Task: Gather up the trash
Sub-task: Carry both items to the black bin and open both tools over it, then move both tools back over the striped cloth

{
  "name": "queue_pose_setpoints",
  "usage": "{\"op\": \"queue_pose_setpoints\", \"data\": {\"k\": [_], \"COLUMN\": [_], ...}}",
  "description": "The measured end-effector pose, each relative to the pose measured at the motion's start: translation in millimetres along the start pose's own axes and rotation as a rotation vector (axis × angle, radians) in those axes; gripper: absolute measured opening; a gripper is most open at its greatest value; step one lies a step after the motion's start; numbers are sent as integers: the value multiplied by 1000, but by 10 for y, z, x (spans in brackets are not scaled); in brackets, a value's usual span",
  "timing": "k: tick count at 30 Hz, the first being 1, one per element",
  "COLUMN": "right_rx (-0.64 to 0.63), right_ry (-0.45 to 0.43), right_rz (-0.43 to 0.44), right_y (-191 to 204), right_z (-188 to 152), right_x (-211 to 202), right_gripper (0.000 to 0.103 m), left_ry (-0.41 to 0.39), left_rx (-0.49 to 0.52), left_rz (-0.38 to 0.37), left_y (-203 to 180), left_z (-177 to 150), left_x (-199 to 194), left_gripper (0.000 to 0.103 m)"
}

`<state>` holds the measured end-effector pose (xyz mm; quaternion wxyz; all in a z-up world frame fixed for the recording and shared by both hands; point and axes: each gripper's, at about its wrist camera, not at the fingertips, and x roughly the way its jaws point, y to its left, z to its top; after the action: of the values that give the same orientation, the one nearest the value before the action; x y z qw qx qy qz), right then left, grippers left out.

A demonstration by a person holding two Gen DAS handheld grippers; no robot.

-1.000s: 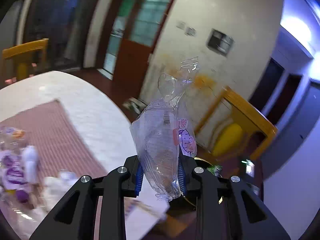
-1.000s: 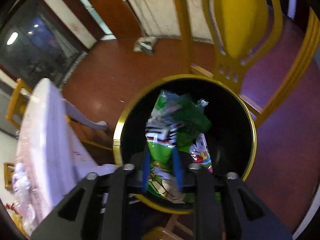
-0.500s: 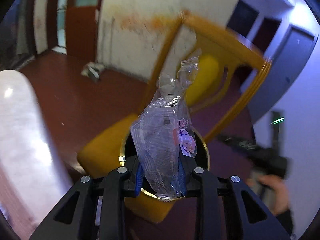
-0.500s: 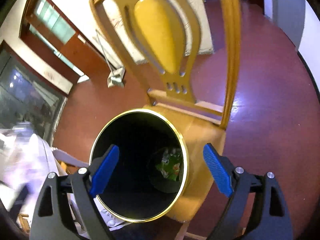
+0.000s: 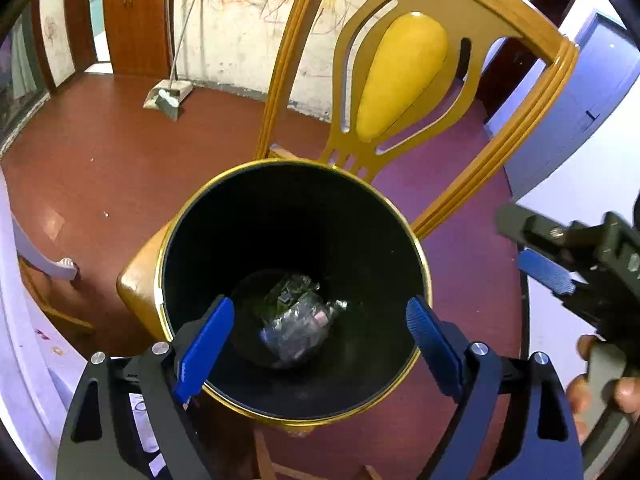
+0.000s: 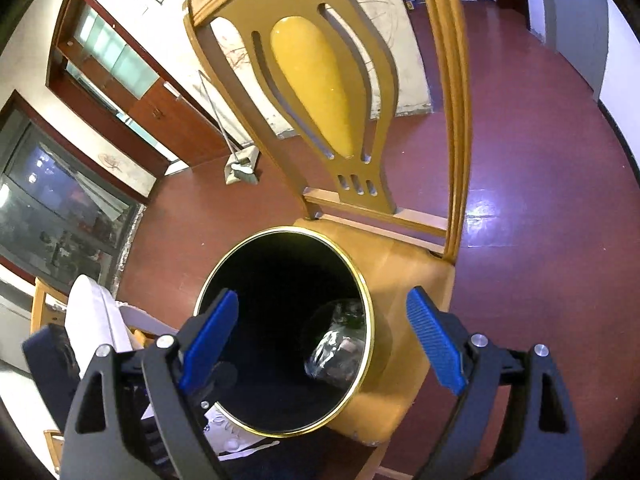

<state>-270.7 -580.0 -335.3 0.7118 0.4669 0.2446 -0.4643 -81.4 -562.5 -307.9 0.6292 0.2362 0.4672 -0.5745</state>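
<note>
A black bin with a gold rim [image 5: 296,162] stands on the seat of a yellow wooden chair [image 5: 400,76]. At its bottom lies a crumpled clear plastic bag [image 5: 298,328] on top of green wrappers [image 5: 276,304]. My left gripper [image 5: 320,304] hangs over the bin's mouth; its jaws are opening and nothing is between them. My right gripper [image 6: 323,294] stands open and empty above the bin rim [image 6: 280,230], with the clear bag [image 6: 336,352] showing deep inside. In the left wrist view one blue pad [image 5: 546,276] of the right gripper shows at the right edge, with a hand below it.
A broom and dustpan [image 5: 168,98] lean on the scribbled wall across the red floor. The white table's edge [image 5: 16,320] runs along the left. The chair back [image 6: 316,92] rises right behind the bin. White paper [image 6: 236,440] lies by the bin's near side.
My left gripper swung from the table down over the bin, opened and let the clear bag drop inside. My right gripper released the green wrapper into the bin and opened wide.
</note>
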Motion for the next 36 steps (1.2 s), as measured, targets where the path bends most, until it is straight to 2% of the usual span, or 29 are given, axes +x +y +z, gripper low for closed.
{"op": "queue_pose_setpoints", "data": {"k": [3, 8, 13, 17, 19, 21, 27, 33, 36], "right_rx": [-21, -49, -81, -119, -163, -219, -397, -599, -708], "right_ry": [-9, -14, -41, -84, -91, -103, -163, -168, -165], "right_rz": [3, -5, -2, 10, 34, 78, 291, 547, 667], "right_y": [89, 200, 407, 662, 858, 1113, 2006, 2919, 3359], "right_z": [6, -11, -21, -79, -123, -198, -514, -967, -1259], "right_x": [-78, -88, -191, -322, -376, -444, -812, -1275, -1517], "right_gripper": [86, 86, 86, 90, 93, 97, 98, 98, 98], "left_ry": [-32, -81, -185, -285, -348, -401, -559, -671, -733], "left_rx": [14, 95, 102, 119, 116, 94, -54, -308, -426], "left_rz": [20, 75, 199, 254, 275, 301, 479, 673, 818], "left_y": [21, 107, 311, 487, 576, 690, 1169, 1722, 1830], "left_z": [-47, -116, -206, -300, -387, -475, -960, -1805, -2347], "left_x": [-112, -317, -610, -962, -1258, -1526, -2604, -3827, -4457], "left_gripper": [98, 97, 97, 97, 97, 97, 97, 97, 97]}}
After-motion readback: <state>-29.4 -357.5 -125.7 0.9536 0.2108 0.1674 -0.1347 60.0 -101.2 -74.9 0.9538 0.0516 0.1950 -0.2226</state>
